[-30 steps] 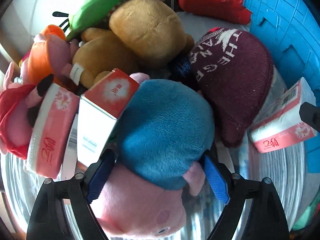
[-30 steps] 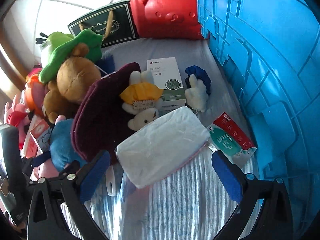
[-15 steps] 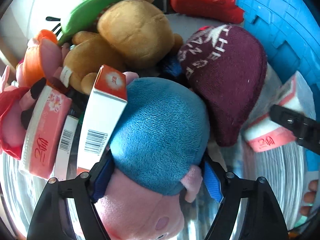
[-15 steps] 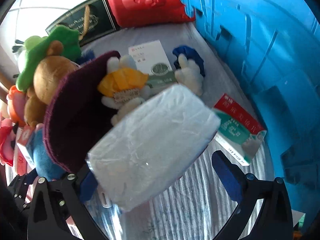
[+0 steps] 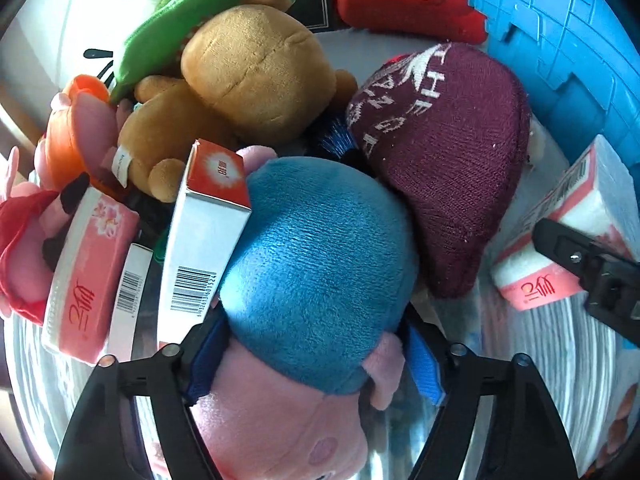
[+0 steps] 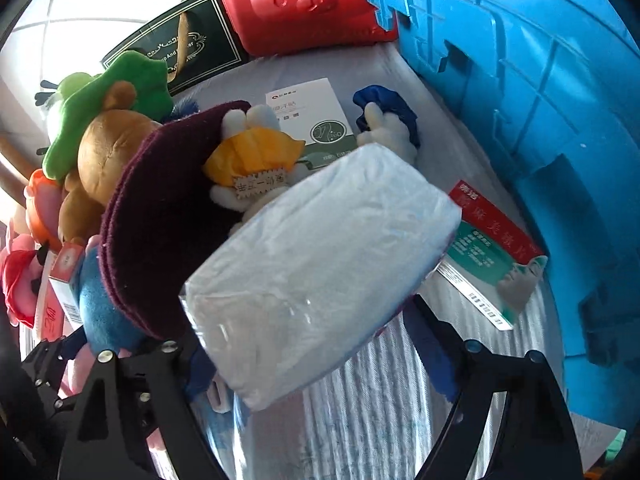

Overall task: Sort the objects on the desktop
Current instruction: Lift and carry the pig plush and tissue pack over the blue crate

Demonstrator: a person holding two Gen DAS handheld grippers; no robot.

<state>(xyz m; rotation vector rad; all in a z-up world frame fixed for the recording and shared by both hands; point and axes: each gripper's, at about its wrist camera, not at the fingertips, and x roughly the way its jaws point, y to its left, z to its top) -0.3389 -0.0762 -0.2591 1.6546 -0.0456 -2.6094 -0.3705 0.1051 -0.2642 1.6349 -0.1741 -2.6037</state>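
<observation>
1. The left gripper [image 5: 316, 344] has its fingers closed in on a pink-and-blue plush toy [image 5: 320, 248], pads pressed into both flanks; the toy sits at the near edge of the heap on the worktop [image 6: 380, 408].
2. The right gripper [image 6: 320, 344] has its fingers clamped on a wrapped tissue pack [image 6: 320, 256], which looks tilted and raised above the striped cloth, near the blue crate [image 6: 540, 120].
3. A white-and-red carton [image 5: 204, 248] leans against the toy's side — if the toy is pulled away, I'd expect the carton to topple.
4. The maroon knit hat [image 5: 440, 160] touches the toy too and could drag along with it.
5. The pack's film looks slick and its body soft; a loose hold may let it slide out or swing into the boxed medicine [image 6: 492, 256] just beside it.
6. Both grippers are close together — a collision seems possible.
</observation>
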